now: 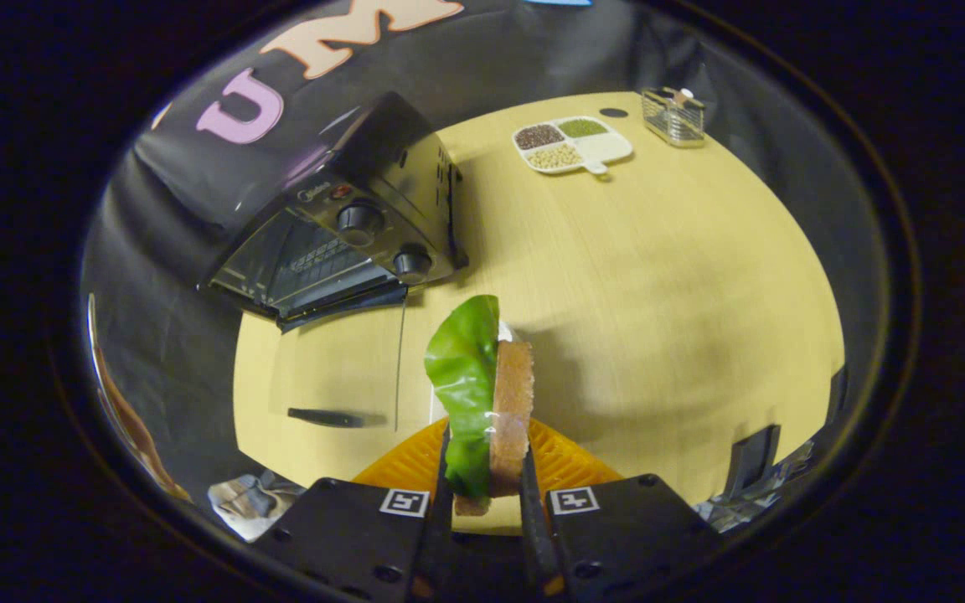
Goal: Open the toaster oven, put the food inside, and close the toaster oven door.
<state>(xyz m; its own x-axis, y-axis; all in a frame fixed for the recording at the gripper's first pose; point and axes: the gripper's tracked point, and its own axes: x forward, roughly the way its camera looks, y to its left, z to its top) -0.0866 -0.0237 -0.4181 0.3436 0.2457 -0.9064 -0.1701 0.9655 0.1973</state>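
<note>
The sandwich (491,394) — bread slice with a floppy lettuce leaf — is being gripped edge-on between both fingers of the tool (487,494), above the near edge of the bench (658,276). It is judged light, soft and crushable — best pinched across the bread. The oven (348,226) is standing far left, door open.
</note>
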